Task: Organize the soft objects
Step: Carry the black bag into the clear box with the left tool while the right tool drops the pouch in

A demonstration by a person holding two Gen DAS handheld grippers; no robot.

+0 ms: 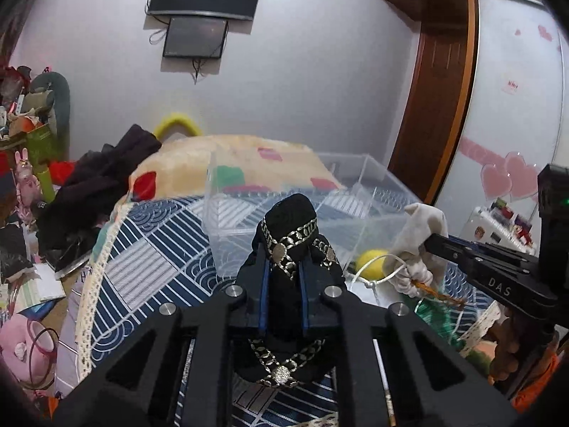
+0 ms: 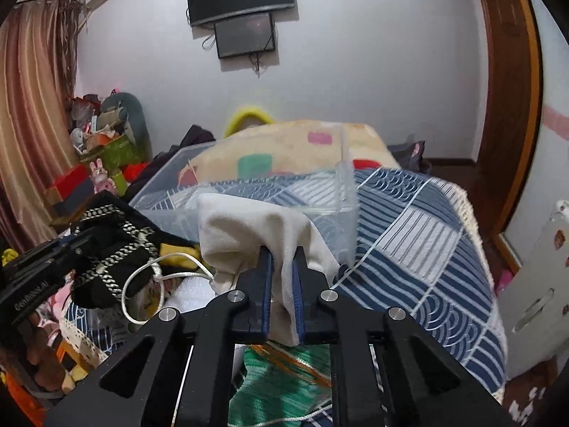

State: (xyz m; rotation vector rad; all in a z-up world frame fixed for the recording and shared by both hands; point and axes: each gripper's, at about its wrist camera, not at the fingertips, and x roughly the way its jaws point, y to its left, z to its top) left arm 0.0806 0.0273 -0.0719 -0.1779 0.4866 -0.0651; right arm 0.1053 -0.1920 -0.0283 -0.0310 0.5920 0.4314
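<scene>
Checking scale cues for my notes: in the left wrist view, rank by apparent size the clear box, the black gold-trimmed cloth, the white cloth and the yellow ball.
1. clear box
2. black gold-trimmed cloth, though nearness inflates it
3. white cloth
4. yellow ball

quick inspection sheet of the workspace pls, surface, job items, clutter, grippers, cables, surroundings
surface: bed with blue and white patterned quilt, cream blanket folded behind it
job's things: black pouch with gold trim and white cloth pouch, both lifted; clear plastic box on the quilt; yellow ball and green knit item lower down
clutter: dark clothes heaped at the bed's left, boxes and toys beyond
grippers: left gripper shut on the black pouch; right gripper shut on the white cloth pouch
cables: white cord looping by the pouches; wires under the wall screens
surroundings: curtain, wooden wardrobe
</scene>
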